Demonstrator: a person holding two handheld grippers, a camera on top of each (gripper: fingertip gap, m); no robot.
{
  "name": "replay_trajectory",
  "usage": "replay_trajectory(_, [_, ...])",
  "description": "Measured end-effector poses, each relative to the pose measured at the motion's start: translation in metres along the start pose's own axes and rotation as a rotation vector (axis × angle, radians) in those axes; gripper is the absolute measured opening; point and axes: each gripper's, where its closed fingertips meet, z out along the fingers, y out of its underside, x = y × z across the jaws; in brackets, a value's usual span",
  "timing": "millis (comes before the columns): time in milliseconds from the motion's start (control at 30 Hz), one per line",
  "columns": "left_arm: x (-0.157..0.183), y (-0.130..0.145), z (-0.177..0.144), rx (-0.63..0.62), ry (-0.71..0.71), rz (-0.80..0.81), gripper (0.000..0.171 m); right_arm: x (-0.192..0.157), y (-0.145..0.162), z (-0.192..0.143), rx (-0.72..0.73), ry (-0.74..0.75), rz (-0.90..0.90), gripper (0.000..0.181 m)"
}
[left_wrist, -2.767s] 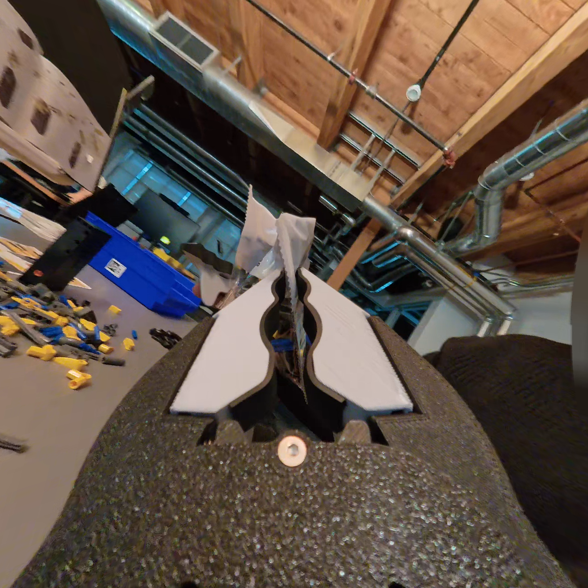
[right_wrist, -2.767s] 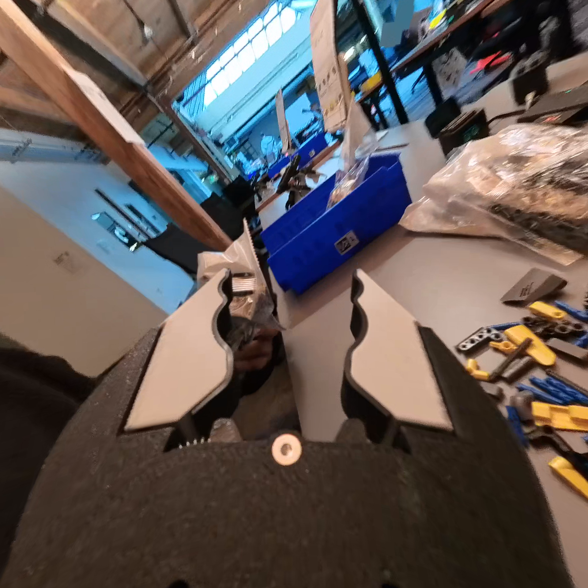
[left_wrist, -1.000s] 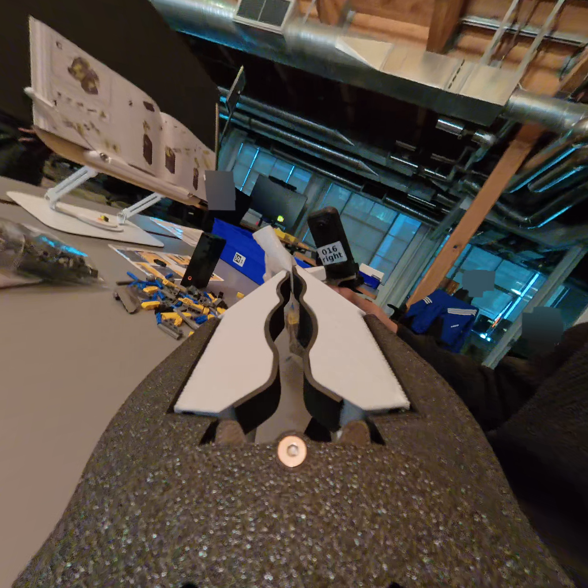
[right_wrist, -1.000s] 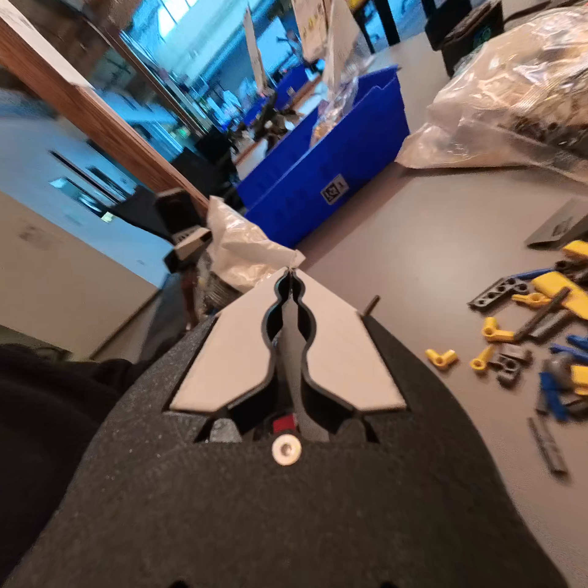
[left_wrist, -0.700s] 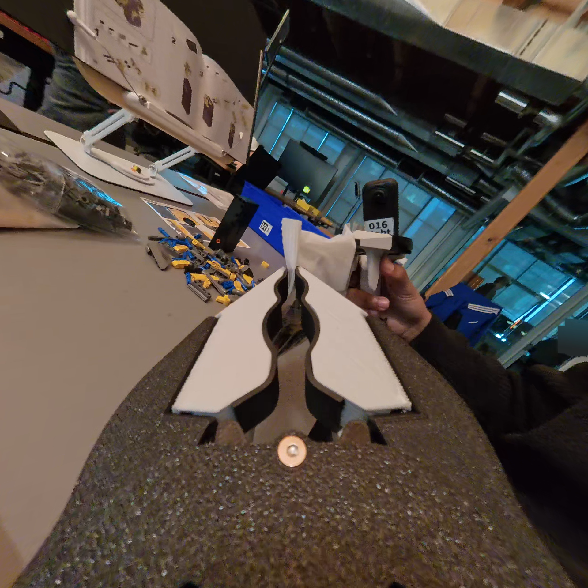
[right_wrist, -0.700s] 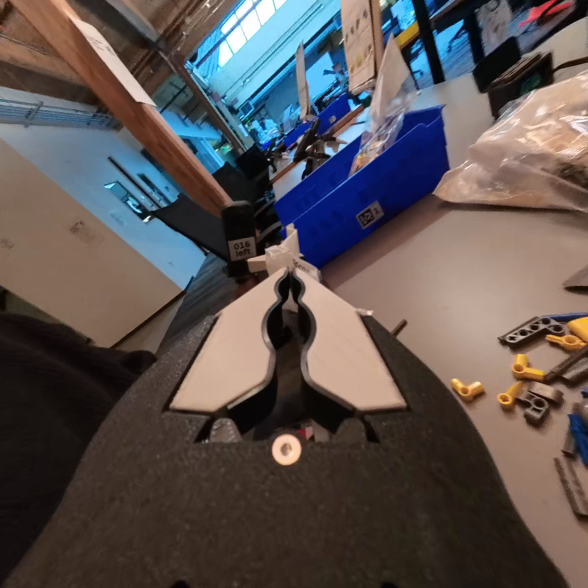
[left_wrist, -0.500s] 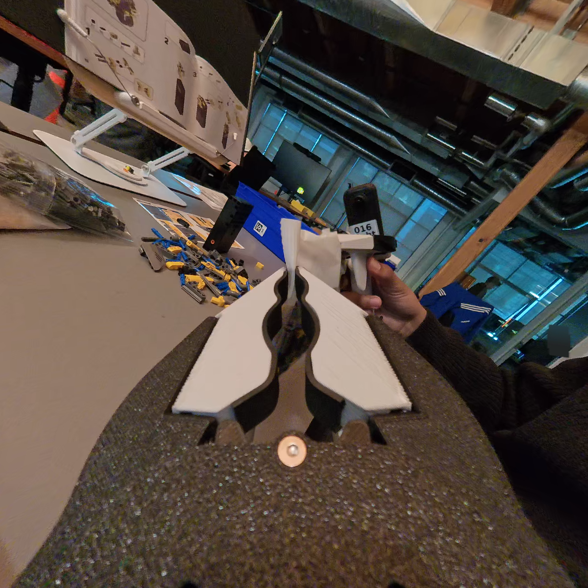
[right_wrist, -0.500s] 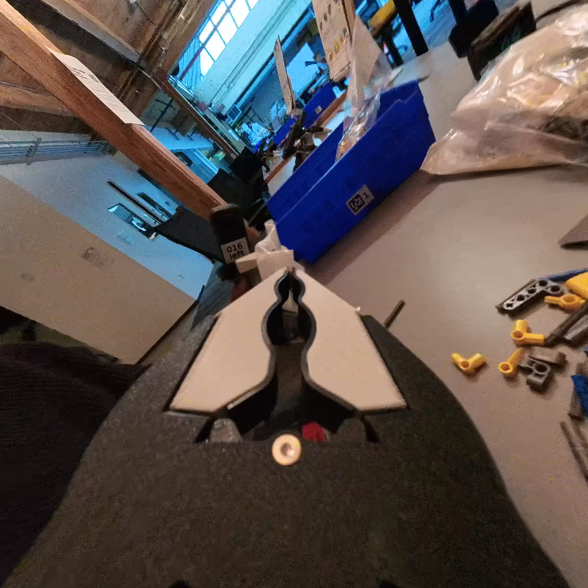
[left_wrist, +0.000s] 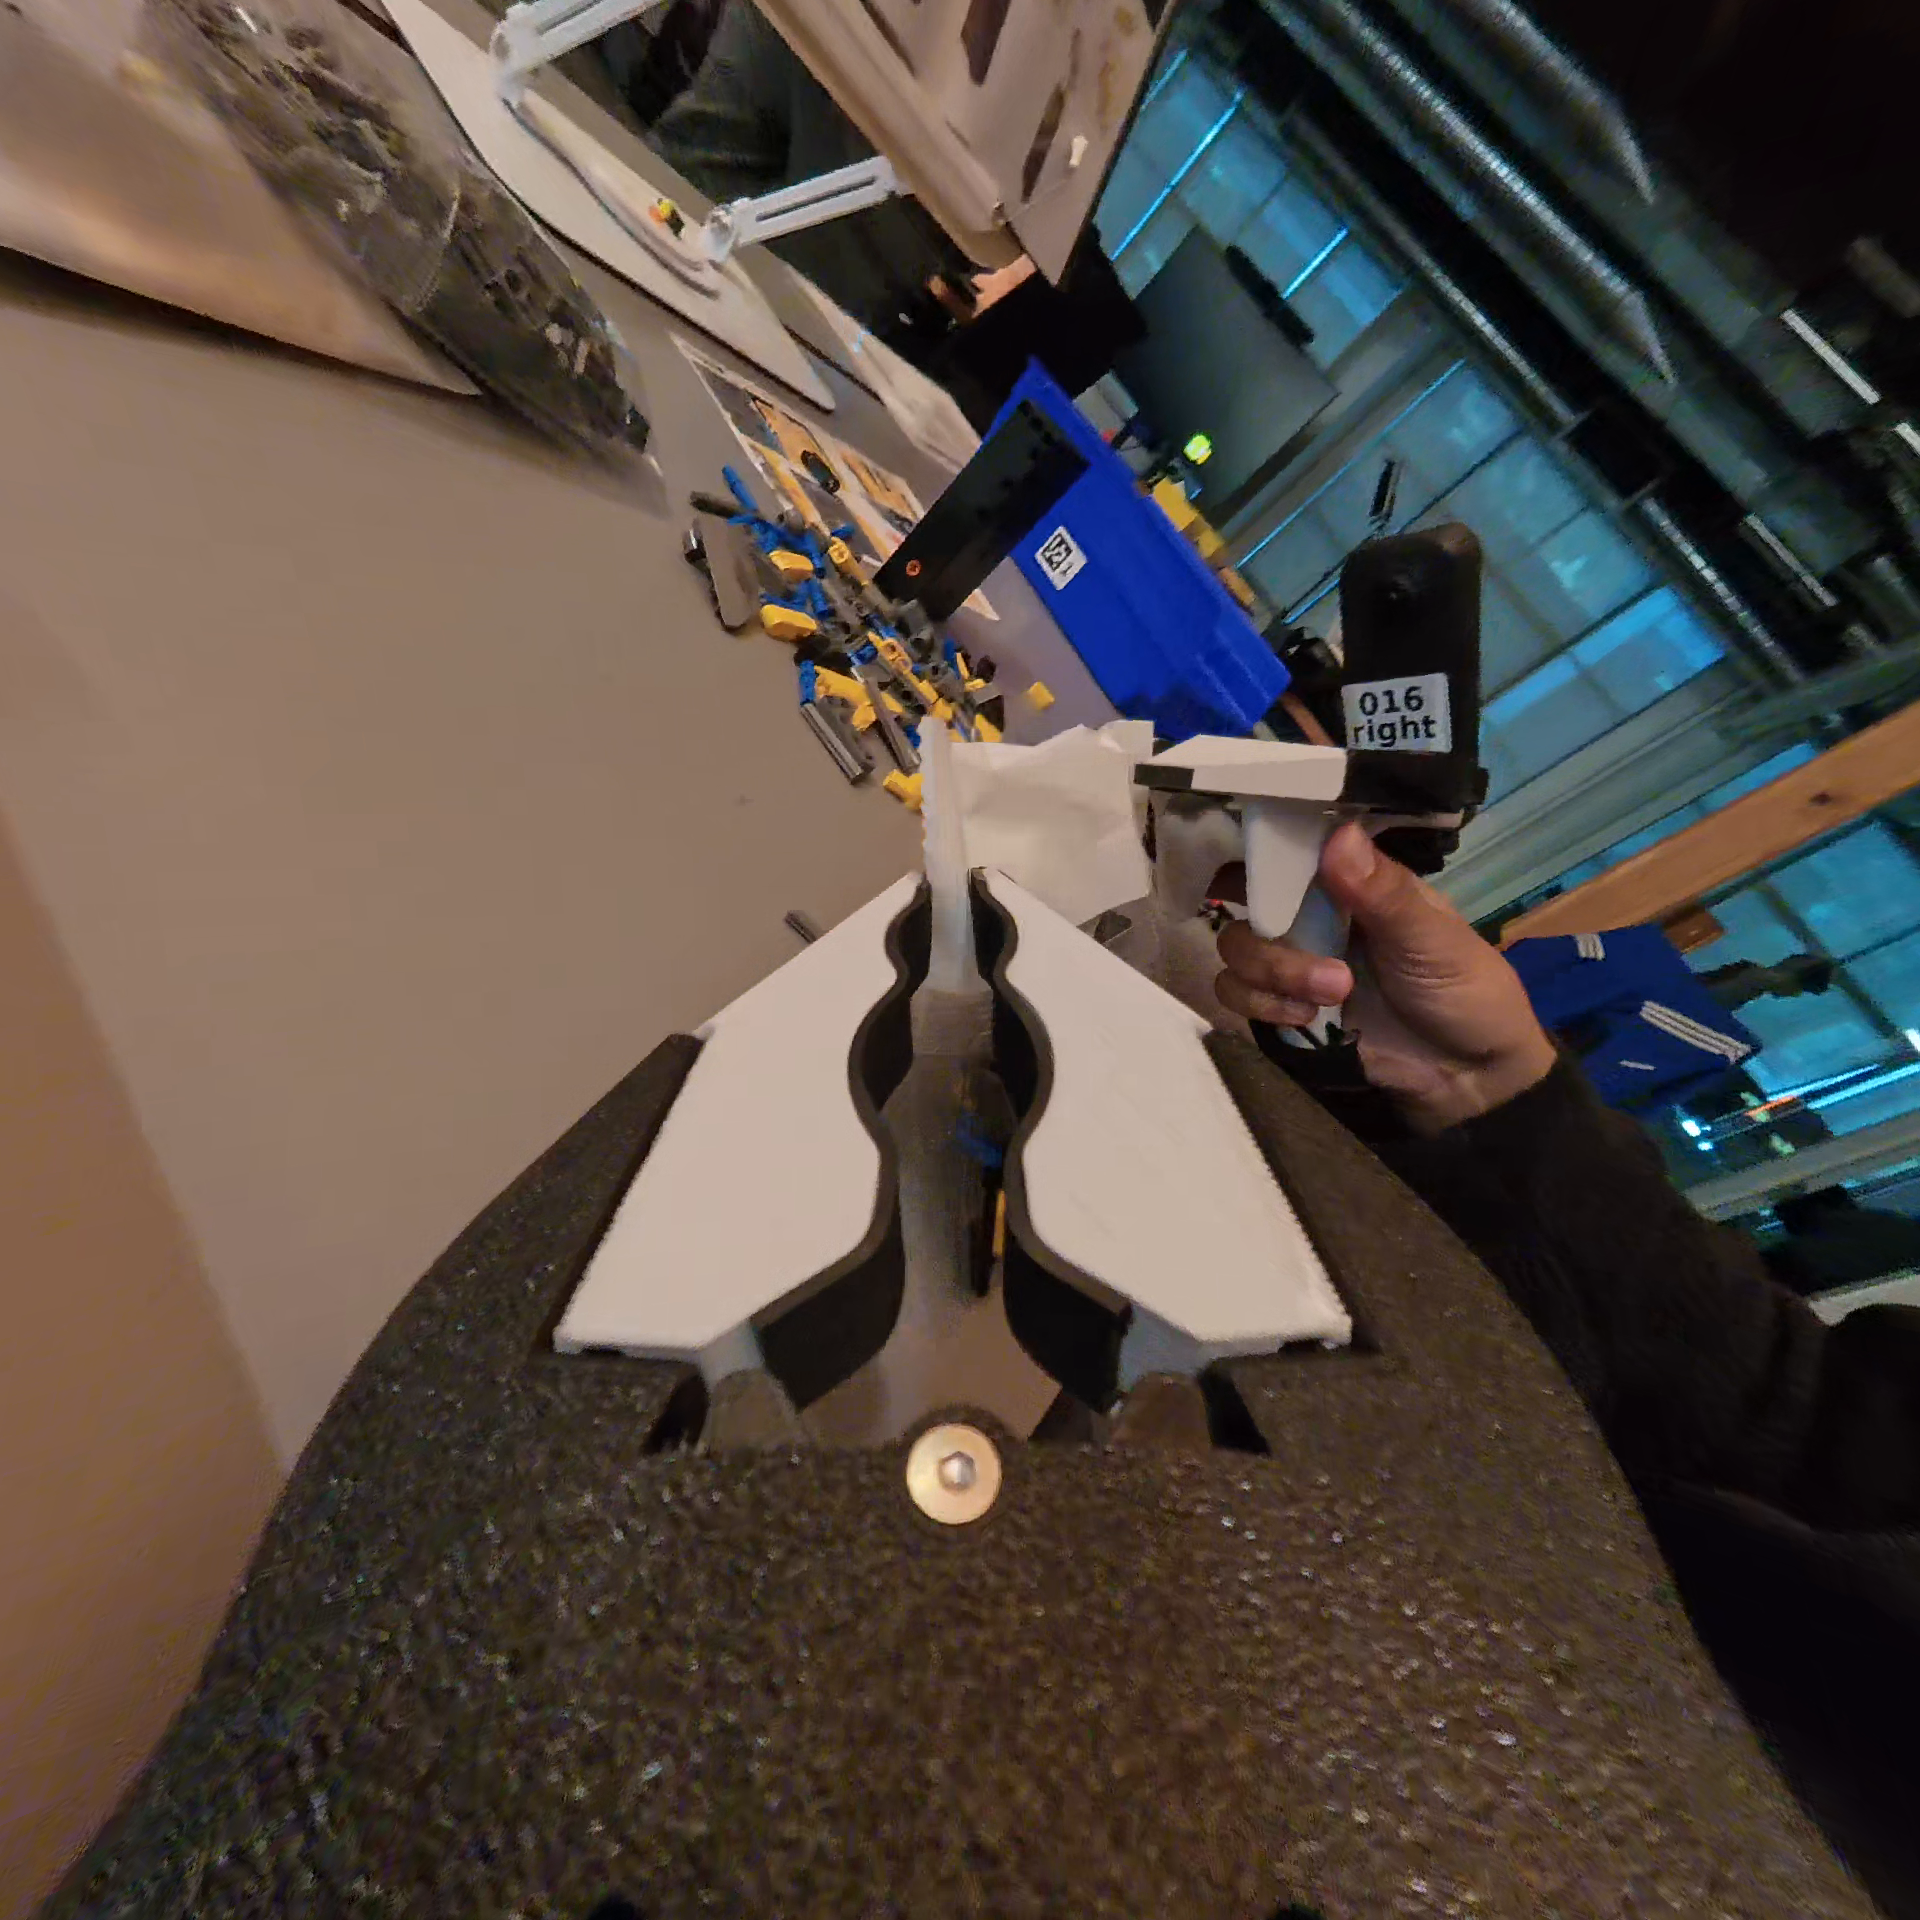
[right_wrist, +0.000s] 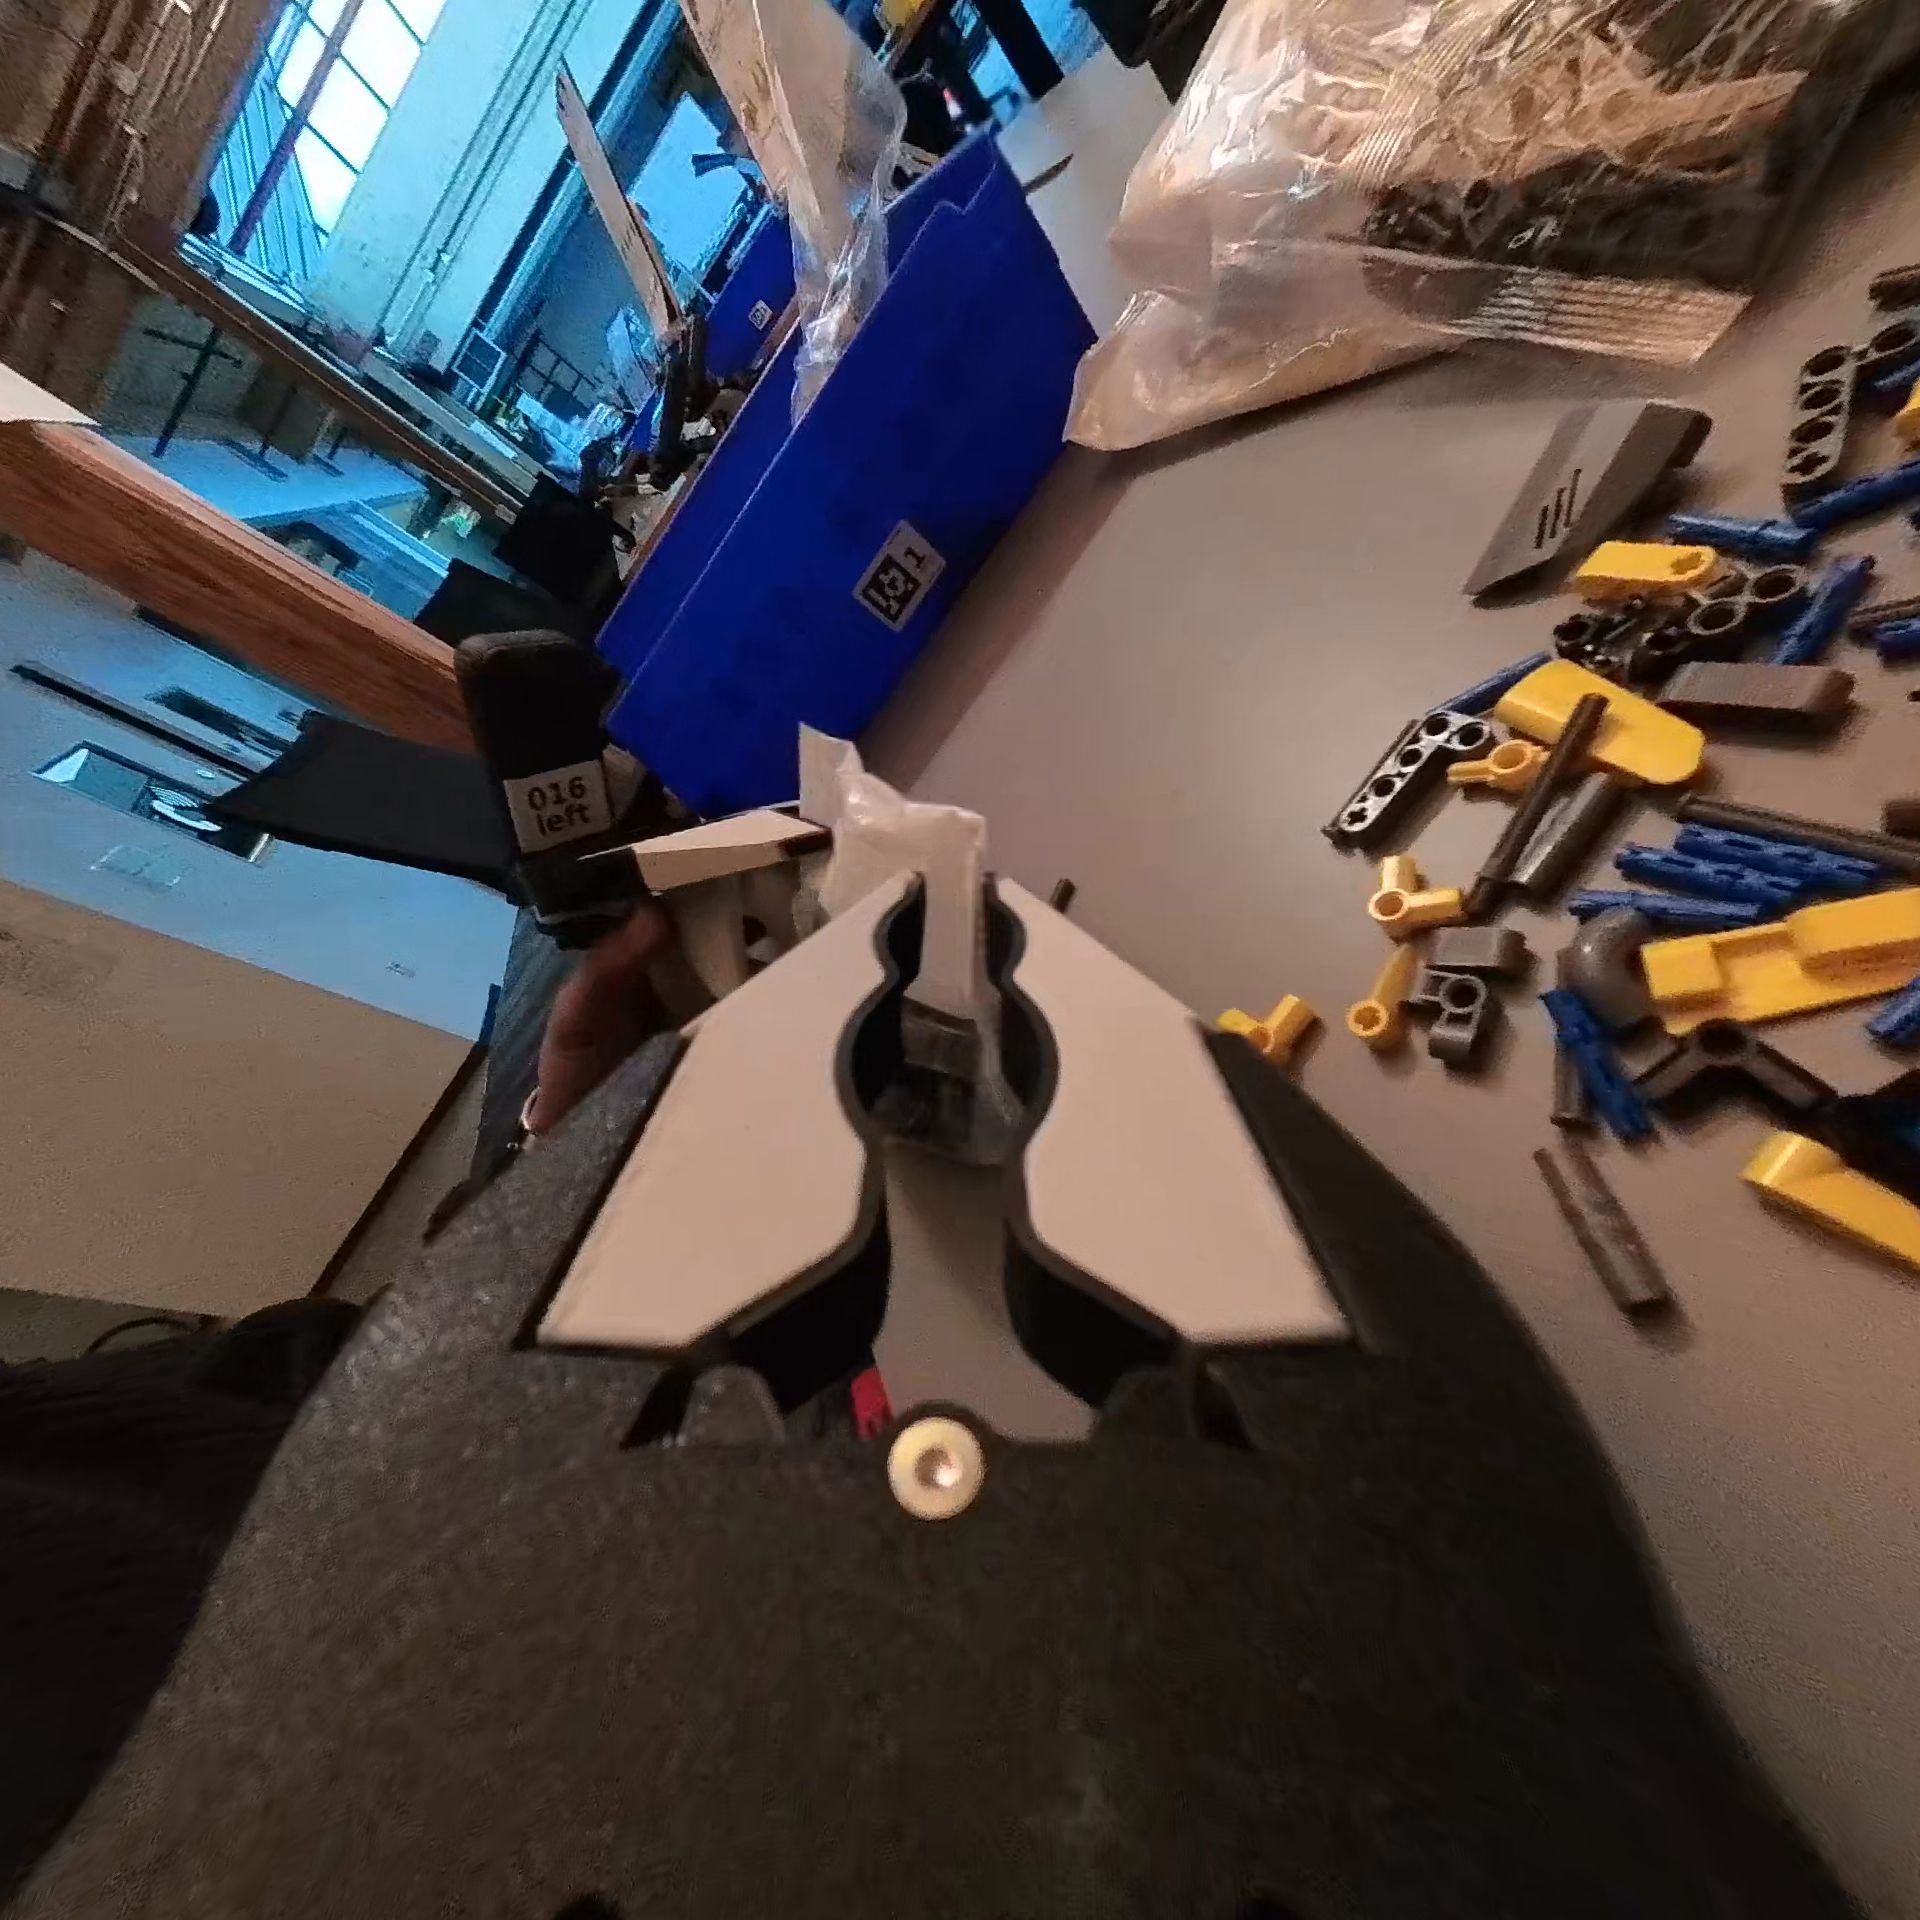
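Note:
A small plastic bag (left_wrist: 1039, 821) with a white top edge holds small blue, yellow and dark parts. My left gripper (left_wrist: 951, 883) is shut on one edge of it. My right gripper (right_wrist: 951, 883) is shut on another part of the same bag (right_wrist: 883, 831), which hangs between the two above the grey table (left_wrist: 312, 727). The right gripper (left_wrist: 1143, 774) shows side-on in the left wrist view, held by a hand (left_wrist: 1403, 987). The left gripper (right_wrist: 821, 831) shows side-on in the right wrist view. The bag's lower part is mostly hidden behind the fingers.
Loose yellow, blue and grey building parts (right_wrist: 1662, 831) lie spread on the table, seen too in the left wrist view (left_wrist: 862, 665). A blue bin (right_wrist: 831, 540) stands behind them. A large clear bag of dark parts (right_wrist: 1455, 177) lies farther off. A booklet on a white stand (left_wrist: 935, 104) is beyond.
The right gripper, open 2.8 s ago, has shut on the bag. Both grippers have since rolled sideways and come lower over the table, both still holding the bag.

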Motion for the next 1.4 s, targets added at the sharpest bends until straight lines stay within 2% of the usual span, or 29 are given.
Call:
replay_trajectory(200, [-0.002,0.001,0.001,-0.005,-0.013,0.003,0.005,-0.004,0.002,-0.001,0.011,-0.052,0.025,0.024])
replay_trajectory(367, [0.005,0.000,0.000,0.000,0.030,0.019,0.004,-0.008,0.009,0.001,-0.009,-0.093,0.032,0.040])
replay_trajectory(600, [0.017,-0.005,-0.005,0.023,0.123,0.003,0.003,-0.022,0.011,-0.004,-0.040,-0.129,-0.020,0.043])
replay_trajectory(767, [0.026,-0.011,-0.010,0.054,0.200,-0.018,0.001,-0.041,0.013,-0.009,-0.061,-0.170,-0.094,0.040])
replay_trajectory(900, [0.028,-0.014,-0.013,0.069,0.228,-0.038,0.001,-0.061,0.006,-0.016,-0.024,-0.246,-0.088,0.023])
replay_trajectory(1033, [0.028,-0.013,-0.012,0.063,0.225,-0.035,0.001,-0.059,0.007,-0.017,-0.042,-0.214,-0.127,0.016])
replay_trajectory(1133, [0.029,-0.013,-0.012,0.061,0.228,-0.036,0.001,-0.054,0.009,-0.017,-0.048,-0.187,-0.139,0.000])
replay_trajectory(1200, [0.027,-0.012,-0.011,0.060,0.217,-0.035,0.002,-0.051,0.009,-0.017,-0.043,-0.178,-0.135,0.000])
replay_trajectory(1400, [0.019,-0.010,-0.006,0.070,0.110,0.034,0.019,-0.050,-0.027,-0.029,0.116,-0.129,-0.156,0.000])
